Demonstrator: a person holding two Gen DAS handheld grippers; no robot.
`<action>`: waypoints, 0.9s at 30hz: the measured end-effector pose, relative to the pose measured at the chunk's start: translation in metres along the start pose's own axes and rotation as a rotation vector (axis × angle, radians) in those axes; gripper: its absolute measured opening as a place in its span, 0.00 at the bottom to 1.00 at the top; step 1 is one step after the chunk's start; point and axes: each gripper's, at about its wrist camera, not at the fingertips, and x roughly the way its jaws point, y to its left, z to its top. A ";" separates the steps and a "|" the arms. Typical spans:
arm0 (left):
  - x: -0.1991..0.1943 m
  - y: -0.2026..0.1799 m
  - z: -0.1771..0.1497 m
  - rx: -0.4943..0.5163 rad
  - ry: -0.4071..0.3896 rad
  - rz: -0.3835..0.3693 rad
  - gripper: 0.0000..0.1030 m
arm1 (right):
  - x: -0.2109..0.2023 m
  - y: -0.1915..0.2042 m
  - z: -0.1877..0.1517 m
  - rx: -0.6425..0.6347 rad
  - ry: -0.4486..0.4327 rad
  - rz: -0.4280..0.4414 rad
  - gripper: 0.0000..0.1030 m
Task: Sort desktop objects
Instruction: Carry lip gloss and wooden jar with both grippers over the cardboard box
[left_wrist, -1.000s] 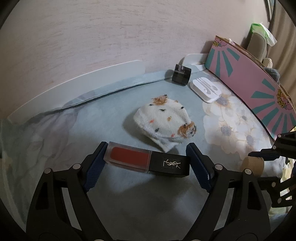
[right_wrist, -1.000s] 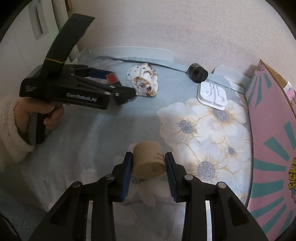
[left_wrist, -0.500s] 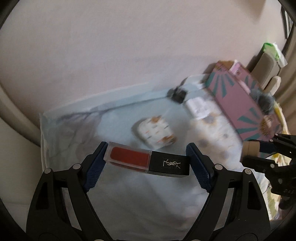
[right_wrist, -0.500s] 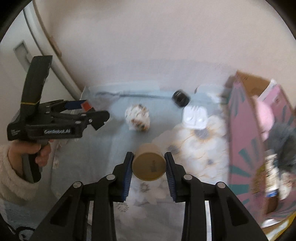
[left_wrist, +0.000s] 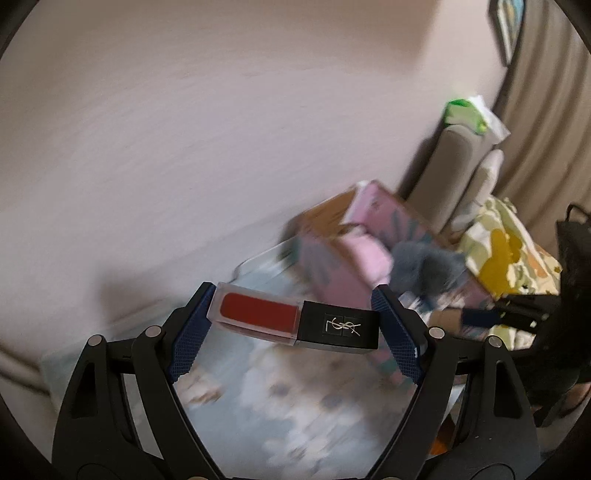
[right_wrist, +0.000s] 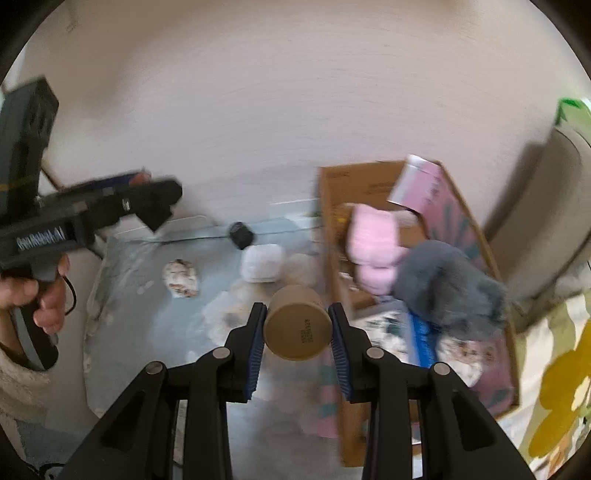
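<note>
While the left gripper (left_wrist: 295, 325) clamped a red lip-gloss tube (left_wrist: 297, 322) crosswise between its pads, the open cardboard box (right_wrist: 421, 280) lay blurred at two o'clock in its view. The right gripper (right_wrist: 297, 330) had its jaws clamped on a tan cylindrical jar (right_wrist: 297, 326) held above the floral cloth (right_wrist: 147, 295), with the box at three o'clock holding a pink plush (right_wrist: 373, 251) and a grey furry item (right_wrist: 447, 284)

Both my tongs are clamped tight right now. Left tongs (left_wrist: 295, 325) are raised up in the air, fingers pinching lengthwise. Right tongs (right_wrist: 296, 328) are lifted too, pads squeezing from both sides. My left hand (right_wrist: 35, 299) is wrapped round its grip.
</note>
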 end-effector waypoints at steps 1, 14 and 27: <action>0.007 -0.011 0.008 0.014 0.000 -0.012 0.81 | 0.000 -0.006 -0.001 0.005 0.003 -0.004 0.30; 0.091 -0.093 0.031 0.108 0.090 -0.089 0.81 | 0.017 -0.054 -0.017 0.009 0.081 -0.016 0.30; 0.128 -0.108 0.038 0.130 0.136 -0.064 0.81 | 0.028 -0.070 -0.011 0.007 0.100 0.010 0.30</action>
